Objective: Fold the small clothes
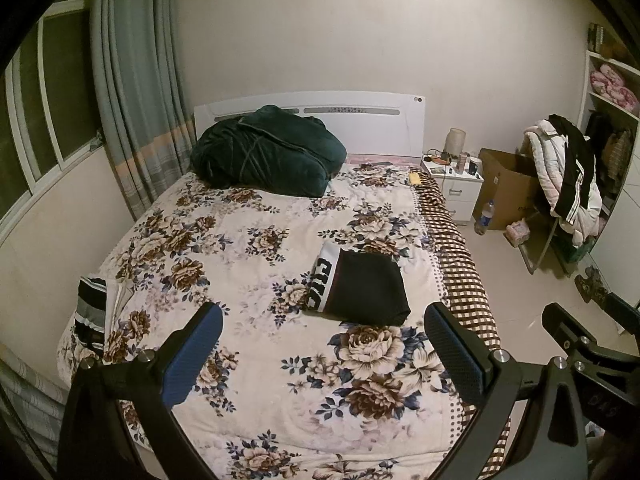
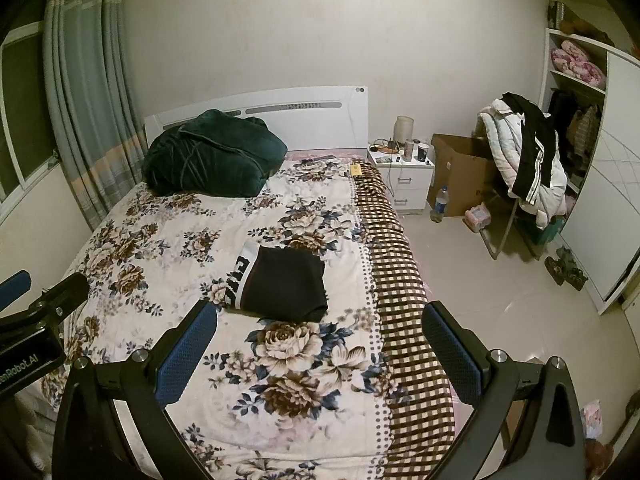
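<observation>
A folded black garment (image 1: 368, 288) with a white lettered waistband lies on the floral bedspread (image 1: 248, 248), near the bed's right side; it also shows in the right wrist view (image 2: 288, 286). A striped grey and black garment (image 1: 91, 312) lies at the bed's left edge. My left gripper (image 1: 324, 332) is open and empty, held above the bed's near end, short of the black garment. My right gripper (image 2: 320, 332) is open and empty, to the right of the left one, also short of the garment.
A dark green quilt (image 1: 268, 152) is heaped by the white headboard. A checked blanket (image 2: 400, 288) runs along the bed's right edge. A nightstand (image 2: 404, 176), cardboard box (image 2: 460, 168), water bottle (image 2: 439, 204) and clothes-draped chair (image 2: 528, 164) stand on the tiled floor at right.
</observation>
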`<state>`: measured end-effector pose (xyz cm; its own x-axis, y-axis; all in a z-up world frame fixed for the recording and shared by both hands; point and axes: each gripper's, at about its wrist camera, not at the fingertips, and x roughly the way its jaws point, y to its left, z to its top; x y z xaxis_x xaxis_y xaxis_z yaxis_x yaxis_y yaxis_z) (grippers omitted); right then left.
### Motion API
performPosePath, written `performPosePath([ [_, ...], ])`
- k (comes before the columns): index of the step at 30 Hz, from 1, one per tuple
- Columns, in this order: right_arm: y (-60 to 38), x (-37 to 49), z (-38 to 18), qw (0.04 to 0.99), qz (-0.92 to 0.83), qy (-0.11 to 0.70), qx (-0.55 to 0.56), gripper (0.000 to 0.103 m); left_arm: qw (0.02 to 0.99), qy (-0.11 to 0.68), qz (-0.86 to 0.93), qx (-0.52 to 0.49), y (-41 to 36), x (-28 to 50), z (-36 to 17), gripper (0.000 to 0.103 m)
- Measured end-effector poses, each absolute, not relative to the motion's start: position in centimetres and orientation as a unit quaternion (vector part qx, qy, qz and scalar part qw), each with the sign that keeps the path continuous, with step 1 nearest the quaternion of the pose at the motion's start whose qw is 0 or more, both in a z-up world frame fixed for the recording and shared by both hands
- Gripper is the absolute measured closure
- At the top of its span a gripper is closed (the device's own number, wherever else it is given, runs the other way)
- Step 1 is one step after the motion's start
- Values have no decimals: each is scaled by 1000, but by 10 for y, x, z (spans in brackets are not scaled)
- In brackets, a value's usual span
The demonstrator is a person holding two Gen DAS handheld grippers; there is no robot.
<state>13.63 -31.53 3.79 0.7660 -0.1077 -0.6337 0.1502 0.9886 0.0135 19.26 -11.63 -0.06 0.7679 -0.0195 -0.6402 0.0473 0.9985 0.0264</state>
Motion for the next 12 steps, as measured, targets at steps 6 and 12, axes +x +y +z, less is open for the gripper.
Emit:
performPosePath([
  [6, -314, 135, 36, 939, -69, 335, 33, 0, 941, 339, -17, 21, -117, 191, -1, 0],
  [12, -312, 131, 35, 939, -71, 334, 34, 0, 942, 334, -12, 21, -115, 189, 2, 0],
])
